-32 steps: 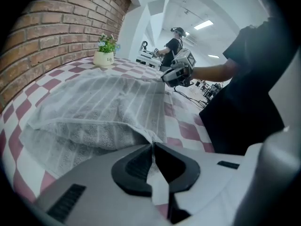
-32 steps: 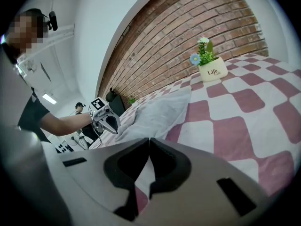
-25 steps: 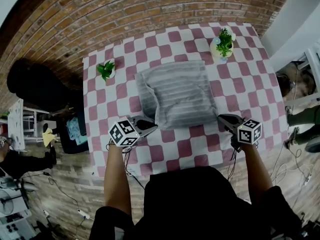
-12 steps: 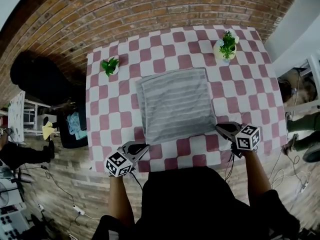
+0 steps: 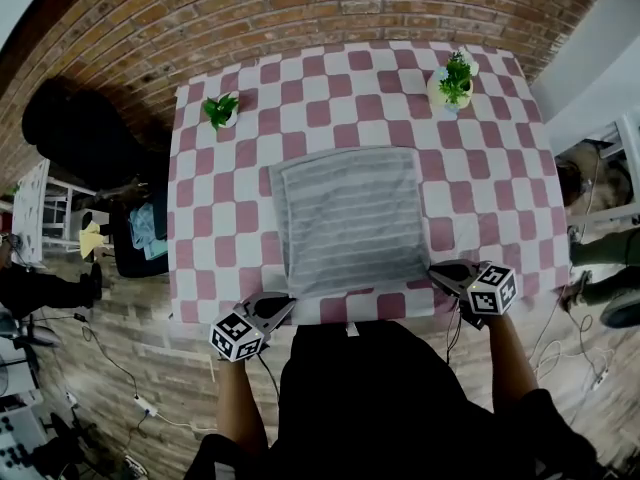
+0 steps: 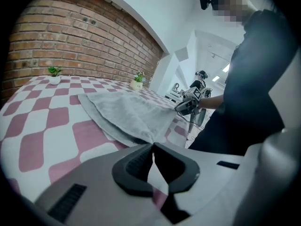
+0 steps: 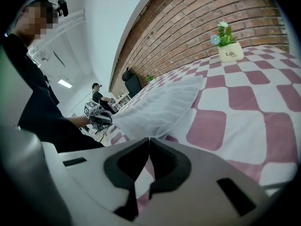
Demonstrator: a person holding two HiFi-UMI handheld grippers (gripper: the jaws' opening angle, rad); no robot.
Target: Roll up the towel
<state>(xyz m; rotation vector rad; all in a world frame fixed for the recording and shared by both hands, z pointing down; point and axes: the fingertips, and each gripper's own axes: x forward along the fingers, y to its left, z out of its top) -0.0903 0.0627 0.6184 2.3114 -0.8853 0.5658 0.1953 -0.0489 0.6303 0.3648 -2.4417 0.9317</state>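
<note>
Left gripper (image 5: 287, 305) and right gripper (image 5: 438, 268) each pinching shut on near corner of towel (image 5: 348, 218), which is lying flat mid-table, close to near rim

Risk: thin corners slipping free, or hands rolling unevenly, giving loose, skewed roll; checked tablecloth (image 5: 215, 238) possibly bunching underneath

Small plant (image 5: 220, 111) and flowering plant (image 5: 453, 81) standing well clear; brick wall (image 5: 200, 18) running behind

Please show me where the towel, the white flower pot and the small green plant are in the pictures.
towel (image 5: 350, 218): head view, the middle of its striped top side.
white flower pot (image 7: 230, 54): right gripper view, the front wall of the pot.
small green plant (image 5: 219, 109): head view, its leaves.
</note>
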